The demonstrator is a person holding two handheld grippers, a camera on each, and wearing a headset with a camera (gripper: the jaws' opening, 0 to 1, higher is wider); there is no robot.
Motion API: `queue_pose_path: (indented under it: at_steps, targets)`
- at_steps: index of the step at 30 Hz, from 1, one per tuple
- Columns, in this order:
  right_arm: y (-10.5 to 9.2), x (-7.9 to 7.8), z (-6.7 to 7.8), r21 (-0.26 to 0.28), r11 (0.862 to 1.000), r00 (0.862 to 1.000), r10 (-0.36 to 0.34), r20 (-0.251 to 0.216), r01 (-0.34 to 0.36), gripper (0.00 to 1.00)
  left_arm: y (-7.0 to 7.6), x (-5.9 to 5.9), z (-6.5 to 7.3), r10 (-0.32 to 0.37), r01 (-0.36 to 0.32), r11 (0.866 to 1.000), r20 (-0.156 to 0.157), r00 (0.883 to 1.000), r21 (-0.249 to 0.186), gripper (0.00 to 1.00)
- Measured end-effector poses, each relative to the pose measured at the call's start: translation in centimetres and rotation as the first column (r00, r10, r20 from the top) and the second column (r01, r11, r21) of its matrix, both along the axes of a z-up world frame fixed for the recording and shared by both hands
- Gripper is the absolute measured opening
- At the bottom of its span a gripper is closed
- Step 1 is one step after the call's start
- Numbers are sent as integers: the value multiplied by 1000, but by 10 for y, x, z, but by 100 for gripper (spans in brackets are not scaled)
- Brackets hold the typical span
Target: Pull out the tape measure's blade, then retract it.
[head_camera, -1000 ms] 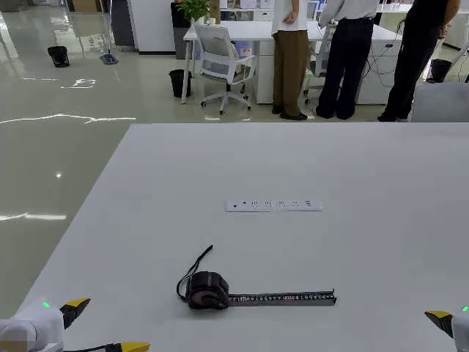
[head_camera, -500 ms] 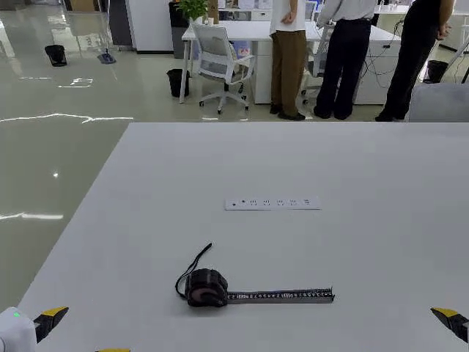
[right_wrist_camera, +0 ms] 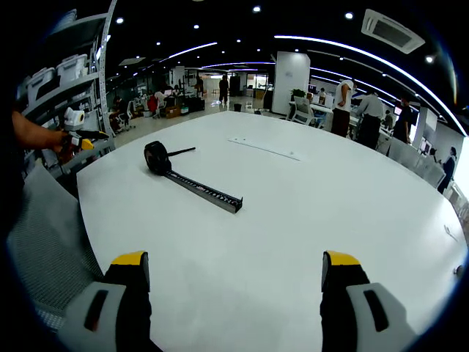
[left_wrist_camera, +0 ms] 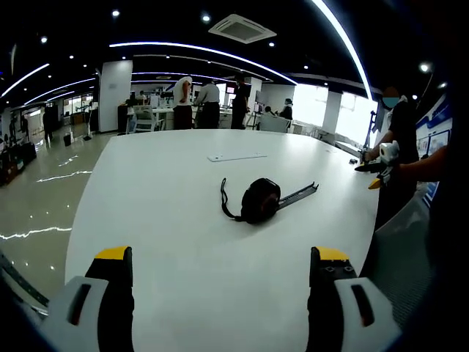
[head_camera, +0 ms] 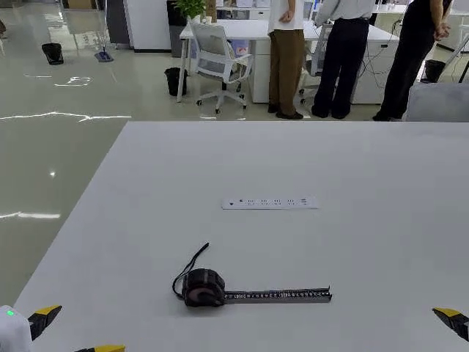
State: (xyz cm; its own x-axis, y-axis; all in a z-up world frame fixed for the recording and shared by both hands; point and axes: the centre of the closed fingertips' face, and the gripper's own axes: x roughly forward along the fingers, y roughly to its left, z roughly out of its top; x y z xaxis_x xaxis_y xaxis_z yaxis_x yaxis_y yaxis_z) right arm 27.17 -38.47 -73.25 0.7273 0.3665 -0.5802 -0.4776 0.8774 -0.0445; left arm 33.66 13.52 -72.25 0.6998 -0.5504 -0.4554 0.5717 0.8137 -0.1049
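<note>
Head view, with both gripper views. The tape measure (head_camera: 204, 287) lies on the white table (head_camera: 308, 158) toward its near edge, a little left of centre. Its blade (head_camera: 278, 295) is drawn out flat to the right, and its black wrist strap (head_camera: 189, 262) loops away to the upper left. Compared with one second earlier, case and blade keep the same place relative to the power strip (head_camera: 270, 202), and the drawn-out length of blade is unchanged. The slight drift of the whole scene is the camera's. The left gripper (left_wrist_camera: 222, 254) has drawn back toward the lower-left corner of the head view, so that less of its white body shows. The right gripper (right_wrist_camera: 235, 258) sits at the lower-right corner, much as before.

Both pairs of jaws stand wide apart with nothing between them, well short of the tape measure. Bare tabletop lies between each gripper and the tape measure, and more stretches beyond to the power strip and the far edge. The table's left edge runs diagonally beside a glossy floor (head_camera: 58, 147). Past the far edge stand an office chair (head_camera: 216, 62) and three people (head_camera: 344, 55) at a desk.
</note>
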Motion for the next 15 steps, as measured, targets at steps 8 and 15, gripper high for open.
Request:
queue_pose_path:
  at_steps: [8, 15]
  targets:
    - [7, 0, 2, -2, 1000, 999, 24, 21, -24, 100, 3, 9, 5, 27, -27, 1000, 13, 1000, -8, 99]
    - [11, 10, 4, -12, 1000, 1000, 17, 21, -17, 100, -7, 17, 13, 39, -39, 999, 41, 998, 8, 99]
